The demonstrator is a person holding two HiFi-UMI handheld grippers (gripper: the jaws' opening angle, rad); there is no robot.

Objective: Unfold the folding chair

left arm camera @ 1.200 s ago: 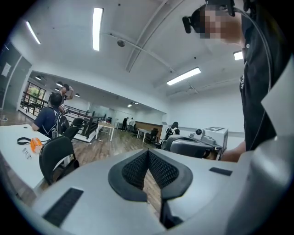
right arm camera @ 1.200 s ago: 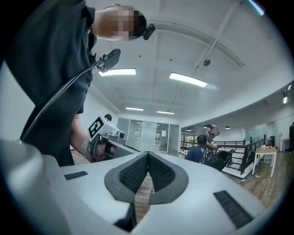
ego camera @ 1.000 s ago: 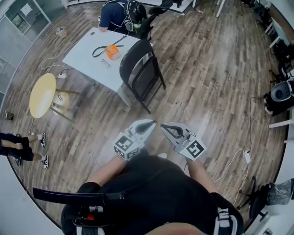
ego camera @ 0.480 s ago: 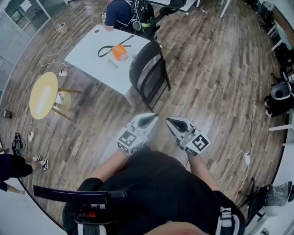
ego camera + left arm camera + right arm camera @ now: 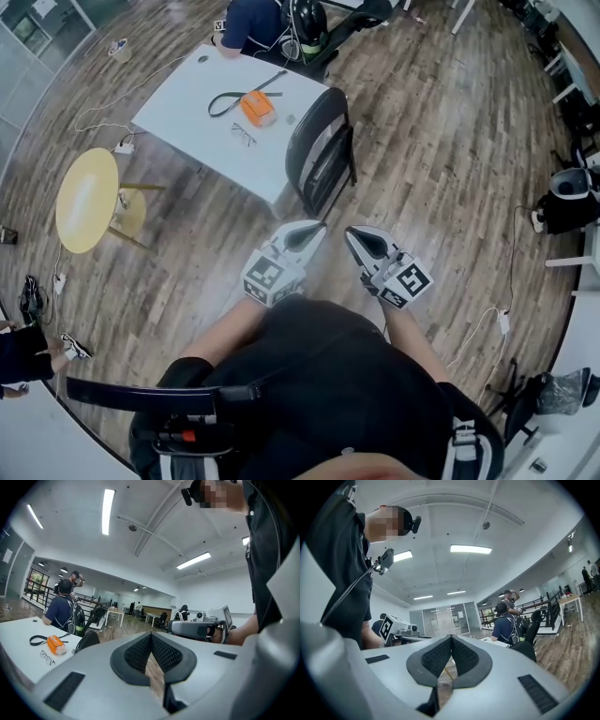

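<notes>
Folding chair (image 5: 322,150) folded and untouched; both sets of jaws closed, nothing between them.
Left gripper (image 5: 313,229) and right gripper (image 5: 352,234) are side by side, apart from the chair. The black chair stands on the wood floor (image 5: 441,141) ahead of them, just beside the white surface (image 5: 187,112).

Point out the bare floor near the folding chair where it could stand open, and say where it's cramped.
The widest bare floor is right of the folding chair, out to the black machine at the picture's right edge. A narrower strip lies on its near side. It is cramped on its left: the white table stands close beside it, with the yellow round table beyond.
</notes>
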